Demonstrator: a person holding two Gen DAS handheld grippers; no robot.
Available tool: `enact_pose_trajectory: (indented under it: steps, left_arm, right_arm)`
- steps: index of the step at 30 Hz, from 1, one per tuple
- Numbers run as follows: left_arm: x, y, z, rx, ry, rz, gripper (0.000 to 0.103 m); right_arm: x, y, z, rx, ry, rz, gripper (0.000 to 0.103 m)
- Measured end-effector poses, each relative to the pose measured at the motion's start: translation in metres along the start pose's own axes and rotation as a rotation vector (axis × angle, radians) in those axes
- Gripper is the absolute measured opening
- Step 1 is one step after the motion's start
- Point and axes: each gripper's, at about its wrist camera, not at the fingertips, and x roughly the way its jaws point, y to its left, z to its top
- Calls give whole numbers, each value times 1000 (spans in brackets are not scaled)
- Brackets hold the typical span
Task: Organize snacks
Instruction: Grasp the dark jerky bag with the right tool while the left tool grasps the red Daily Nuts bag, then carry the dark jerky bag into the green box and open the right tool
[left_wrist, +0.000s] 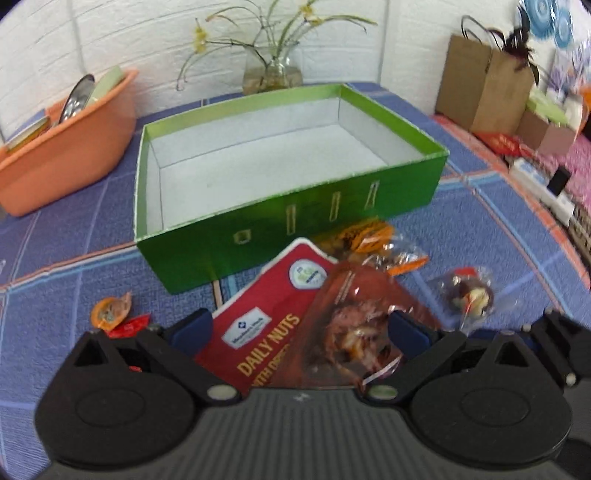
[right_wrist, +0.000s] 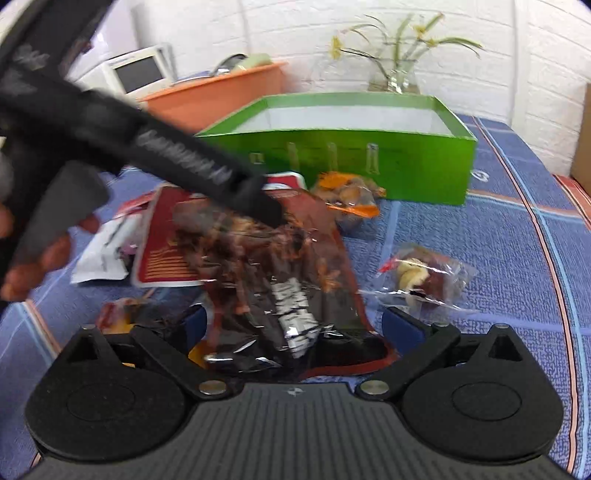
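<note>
Snacks (left_wrist: 258, 332) between both grippers' wide-open fingers; white pouch (right_wrist: 103, 251) only in right view

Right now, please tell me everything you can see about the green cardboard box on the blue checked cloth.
The green cardboard box is a shallow, open rectangle without a lid. Its outer walls are glossy green, with pale slot-like marks on the near wall; the inside is white and empty. It rests flat on the blue checked cloth. Snack packets lie just in front of it; whether they touch it is unclear. Neither gripper touches it.

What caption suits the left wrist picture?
Open left tongs hover over a red nut packet before an empty green box.
</note>
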Motion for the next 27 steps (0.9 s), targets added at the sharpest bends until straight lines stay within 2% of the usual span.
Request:
enact_pose_trajectory:
  steps: [1,2,3,5,8,10,11,12,14,15,20,27]
  left_arm:
    - [-4,0,-1,-6,10,-25,100]
    - [-10,5,1,-25,37,-89,100]
    - [-7,4,6,-46,11,-132,100]
    - [-12,7,9,-91,15,-237,100]
    - [-6,2,8,-62,14,-201,100]
    - [-4,6,7,-65,10,-203,91]
    - [-4,10,7,-92,12,-217,82]
    - [-3,14,7,-109,9,-223,51]
    - [-7,22,6,-149,9,-229,24]
    - [-10,25,5,-163,14,-249,20]
    - [-23,26,-3,-162,-5,-290,16]
    - [-53,23,-21,-175,-77,-354,15]
  right_arm:
    - [0,-1,-1,-5,-13,-14,103]
    - [0,-1,-2,-13,-13,-20,103]
    - [1,0,-3,-31,-15,-26,103]
    - [1,1,-2,-53,-10,-23,103]
    - [2,1,0,-88,4,-13,103]
    - [1,0,0,-99,-1,-9,103]
    - [-1,1,0,-104,-7,-12,103]
    - [-2,0,0,-104,-10,-17,103]
    - [-4,4,-1,-102,-8,-20,103]
    - [-3,6,0,-102,-7,-25,103]
    - [-13,20,-8,-145,-43,-65,103]
    - [-41,29,-15,-174,-112,-93,103]
